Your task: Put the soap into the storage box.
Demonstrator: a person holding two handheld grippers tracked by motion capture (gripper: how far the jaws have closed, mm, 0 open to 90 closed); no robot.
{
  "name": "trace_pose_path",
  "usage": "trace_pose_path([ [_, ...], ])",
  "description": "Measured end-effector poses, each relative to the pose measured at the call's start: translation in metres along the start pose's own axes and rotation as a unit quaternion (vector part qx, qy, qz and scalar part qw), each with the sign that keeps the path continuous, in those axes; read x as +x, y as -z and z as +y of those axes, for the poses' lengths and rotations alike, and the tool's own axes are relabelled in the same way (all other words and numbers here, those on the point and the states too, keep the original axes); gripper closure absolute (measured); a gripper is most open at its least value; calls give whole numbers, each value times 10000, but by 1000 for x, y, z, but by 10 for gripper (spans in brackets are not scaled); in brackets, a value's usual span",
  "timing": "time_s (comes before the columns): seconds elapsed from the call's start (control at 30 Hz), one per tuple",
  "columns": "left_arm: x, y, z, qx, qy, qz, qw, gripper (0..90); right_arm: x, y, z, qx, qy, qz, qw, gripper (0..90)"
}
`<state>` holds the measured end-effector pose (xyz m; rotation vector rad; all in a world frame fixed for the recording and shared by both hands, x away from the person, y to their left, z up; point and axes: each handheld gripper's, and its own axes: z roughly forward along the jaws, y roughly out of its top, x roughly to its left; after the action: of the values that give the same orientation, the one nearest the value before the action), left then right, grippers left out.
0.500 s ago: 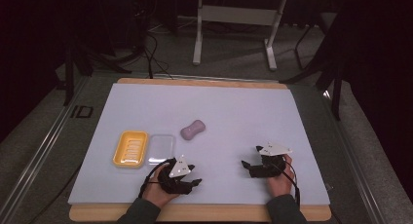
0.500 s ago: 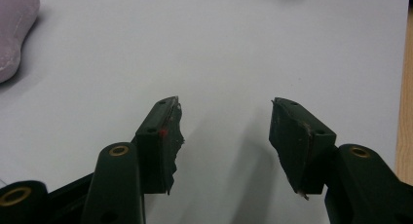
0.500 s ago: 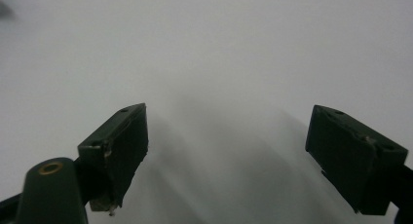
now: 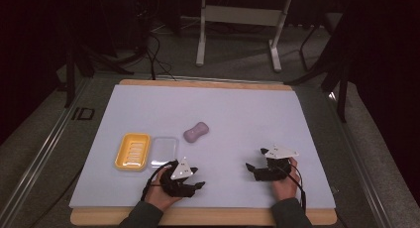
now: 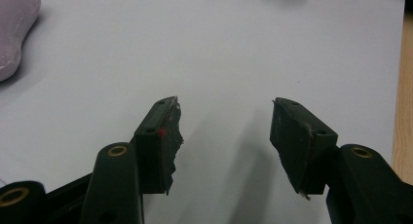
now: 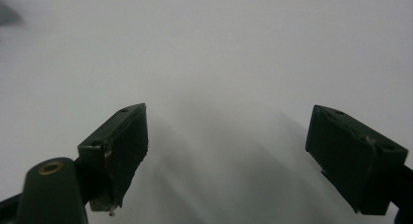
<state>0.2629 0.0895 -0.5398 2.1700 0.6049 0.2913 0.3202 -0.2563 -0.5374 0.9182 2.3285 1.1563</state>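
A pale purple, bone-shaped soap bar [image 4: 196, 132] lies on the white mat, a little left of its middle; its edge shows in the left gripper view as the soap bar [image 5: 13, 34] at the upper left. A yellow soap dish [image 4: 132, 151] and a clear lid [image 4: 164, 151] sit side by side left of my left hand. My left gripper [image 4: 198, 178] rests low near the front edge, pointing right, its jaws open on bare mat [image 5: 225, 107]. My right gripper [image 4: 255, 159] points left at the front right, jaws wide open and empty [image 6: 229, 112].
The white mat [image 4: 237, 114] covers a wooden board whose edge [image 4: 208, 218] runs along the front; that wooden edge [image 5: 404, 87] also lies at the right of the left gripper view. Dark floor, cables and a metal stand base [image 4: 237, 15] lie beyond the table.
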Motion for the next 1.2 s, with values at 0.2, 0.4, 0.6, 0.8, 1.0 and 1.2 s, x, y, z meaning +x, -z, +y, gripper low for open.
trace_pose_path([
  [0.2, 0, 0, 0, 37, 42, 68, 10000, 448, 0, 1, 0, -34, 1, 7, 10000, 153],
  [0.4, -2, -2, 2, 142, -87, 152, 9997, 449, 0, 1, -1, -78, 2, 13, 10000, 153],
  [0.6, -4, 0, 5, 93, -126, 129, 9998, 448, 0, 2, -1, -106, 8, 20, 9999, 153],
  [0.8, -5, 5, 9, 84, -163, 181, 9997, 446, 0, 2, -1, -106, 5, 23, 9999, 153],
  [1.0, -1, 10, 14, 120, -199, 238, 9994, 441, 0, 3, -1, -133, -19, 11, 9999, 153],
  [1.2, 4, 15, 20, 217, -250, 272, 9991, 438, 0, 3, -1, -184, -31, 17, 9998, 153],
])
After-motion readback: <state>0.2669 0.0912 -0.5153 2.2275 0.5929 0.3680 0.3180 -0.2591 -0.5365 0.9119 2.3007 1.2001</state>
